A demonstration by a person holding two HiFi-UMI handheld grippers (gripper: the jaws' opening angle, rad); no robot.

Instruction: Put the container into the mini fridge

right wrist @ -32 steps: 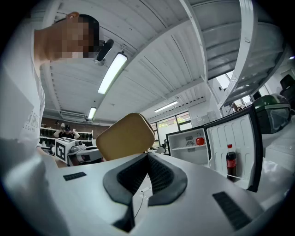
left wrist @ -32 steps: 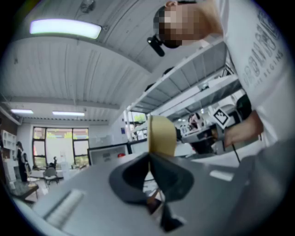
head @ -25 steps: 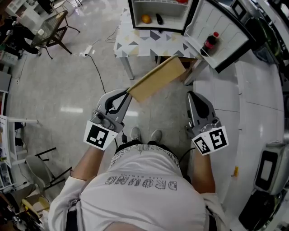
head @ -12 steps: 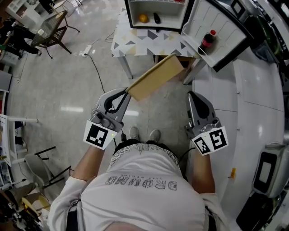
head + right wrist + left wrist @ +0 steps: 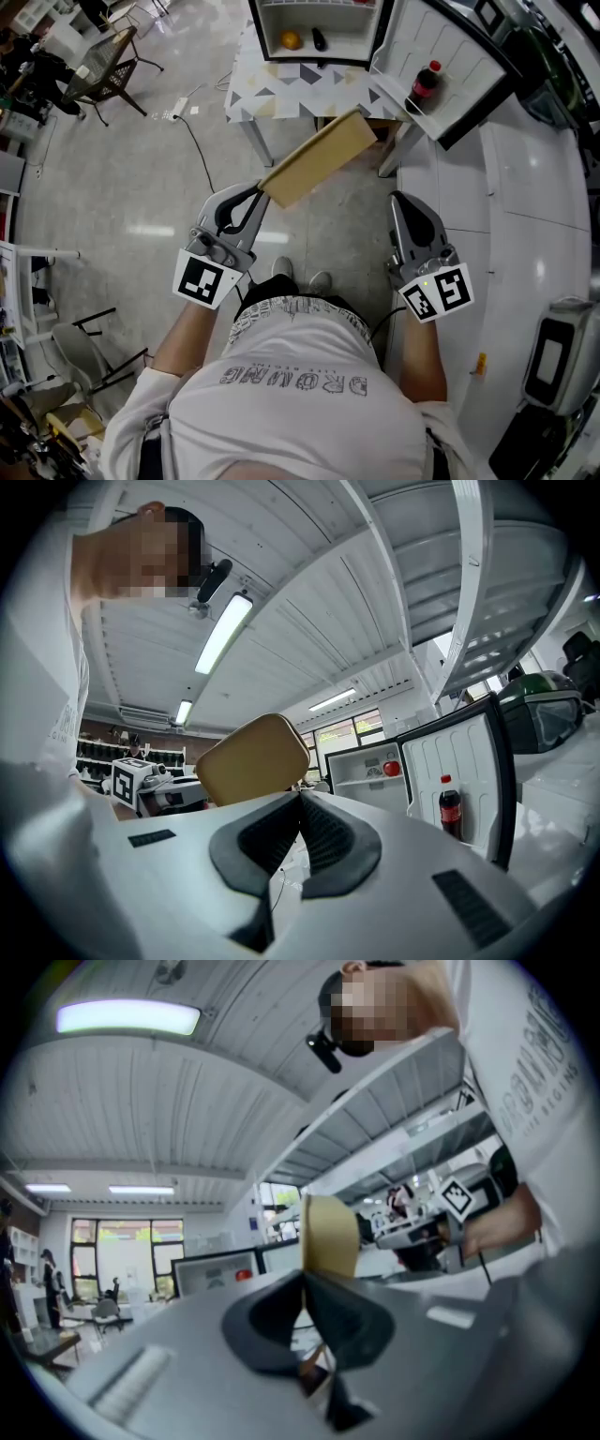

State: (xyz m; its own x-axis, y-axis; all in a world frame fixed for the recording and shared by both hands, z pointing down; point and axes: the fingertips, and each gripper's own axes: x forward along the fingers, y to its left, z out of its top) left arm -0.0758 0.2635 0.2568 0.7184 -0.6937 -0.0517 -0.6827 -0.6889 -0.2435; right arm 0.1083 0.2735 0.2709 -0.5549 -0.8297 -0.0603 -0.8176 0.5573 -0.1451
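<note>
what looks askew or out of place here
Only the tan container looks askew: the left gripper pinches it by one end, so it juts out tilted toward the open mini fridge. Nothing looks spilled or damaged.

In the head view, the mini fridge (image 5: 255, 28), the patterned worktop (image 5: 281, 89) under it and the open door (image 5: 459, 66) with its bottle (image 5: 424, 82) have been shifted slightly towards the upper left of the frame. The orange fruit (image 5: 291, 39) on the fridge shelf has been carried left with them. The container (image 5: 319, 159), clamped in the left tongs (image 5: 264, 192), has been brought a little up and to the left.
</note>
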